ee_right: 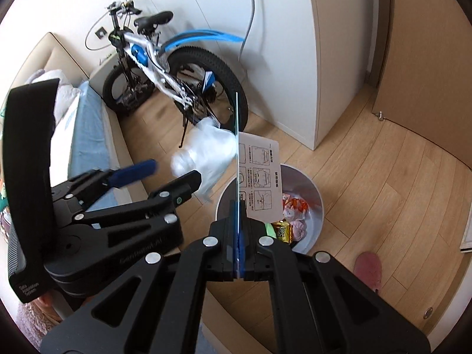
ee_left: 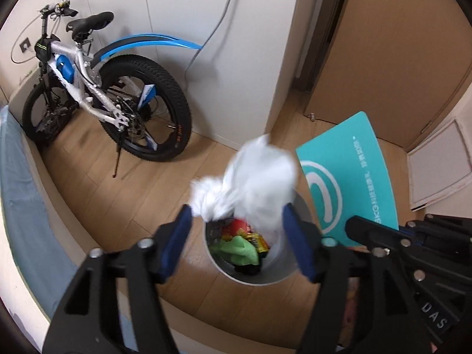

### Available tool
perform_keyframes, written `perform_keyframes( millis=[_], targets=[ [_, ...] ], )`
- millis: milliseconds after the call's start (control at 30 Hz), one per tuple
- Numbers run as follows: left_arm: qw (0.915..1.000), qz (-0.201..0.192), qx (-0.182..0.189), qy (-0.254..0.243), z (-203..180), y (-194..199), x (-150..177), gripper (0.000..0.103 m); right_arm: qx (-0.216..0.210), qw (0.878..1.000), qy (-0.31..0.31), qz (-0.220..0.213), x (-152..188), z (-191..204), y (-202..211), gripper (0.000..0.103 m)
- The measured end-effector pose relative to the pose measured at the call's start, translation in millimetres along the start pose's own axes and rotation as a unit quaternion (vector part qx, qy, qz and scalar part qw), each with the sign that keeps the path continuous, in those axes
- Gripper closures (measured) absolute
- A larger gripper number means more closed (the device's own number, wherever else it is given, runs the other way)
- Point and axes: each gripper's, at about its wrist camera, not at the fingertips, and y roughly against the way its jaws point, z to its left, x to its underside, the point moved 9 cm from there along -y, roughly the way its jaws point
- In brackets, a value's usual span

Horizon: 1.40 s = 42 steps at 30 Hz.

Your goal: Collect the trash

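Note:
A grey round trash bin (ee_left: 283,268) (ee_right: 315,194) stands on the wood floor with colourful wrappers and a green scrap inside. A crumpled white plastic bag (ee_left: 256,183) (ee_right: 209,153) is blurred in the air just above the bin, between my left gripper's spread fingers and free of them. My left gripper (ee_left: 237,236) (ee_right: 174,171) is open over the bin. My right gripper (ee_right: 237,247) is shut on a thin teal card (ee_left: 348,177) (ee_right: 237,159), seen edge-on, with a white instruction sheet (ee_right: 261,174) beside it, held over the bin.
A white and blue bicycle (ee_left: 97,94) (ee_right: 165,67) leans on the wall behind. A white cabinet (ee_left: 242,53) stands beyond the bin, a brown door (ee_left: 398,59) to the right. A bed with a blue sheet (ee_right: 85,129) is at the left. A pink slipper (ee_right: 368,268) lies by the bin.

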Motion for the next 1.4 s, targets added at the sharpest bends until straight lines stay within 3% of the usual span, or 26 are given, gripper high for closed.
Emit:
perform_keyframes(
  millis=[100, 167, 600, 700, 767, 900, 1067, 1267, 1400],
  targets=[
    [0.9998, 0.003, -0.013, -0.013, -1.3, -3.5, 3.6, 0.031, 0.008, 1.000, -0.005, 0.010, 3.5, -2.7, -8.9, 0.096],
    [0.9997, 0.006, -0.016, -0.016, 0.0, -5.7, 4.9, 0.031, 0.012, 1.000, -0.013, 0.011, 5.6, -6.4, -11.7, 0.086],
    [0.9999, 0.006, -0.009, 0.010, 15.8, 6.7, 1.6, 0.031, 0.024, 1.000, -0.012, -0.005, 12.1, -6.2, 15.1, 0.074],
    [0.9997, 0.002, -0.019, 0.017, 22.2, 20.5, 2.6, 0.030, 0.040, 0.999, 0.006, -0.016, 15.5, 1.5, 32.6, 0.064],
    [0.9994, 0.002, -0.021, 0.027, 27.9, 33.0, 8.6, 0.026, 0.051, 0.998, 0.019, -0.023, 17.7, 10.0, 44.8, 0.057],
    [0.9986, 0.009, -0.041, 0.030, 39.5, 59.7, 25.0, 0.025, 0.060, 0.996, 0.046, -0.034, 21.8, 32.5, 69.0, 0.051],
    [0.9969, 0.003, -0.063, 0.047, 60.0, 106.1, 46.4, 0.025, 0.061, 0.993, 0.081, -0.059, 23.2, 72.7, 101.2, 0.034],
    [0.9909, -0.002, -0.100, 0.090, 106.2, 171.3, 82.1, 0.023, 0.036, 0.992, 0.098, -0.076, 27.1, 128.3, 131.1, 0.031],
    [0.9824, -0.016, -0.143, 0.119, 145.6, 222.5, 106.5, 0.022, 0.014, 0.988, 0.130, -0.085, 33.6, 176.3, 148.9, 0.031]
  ],
)
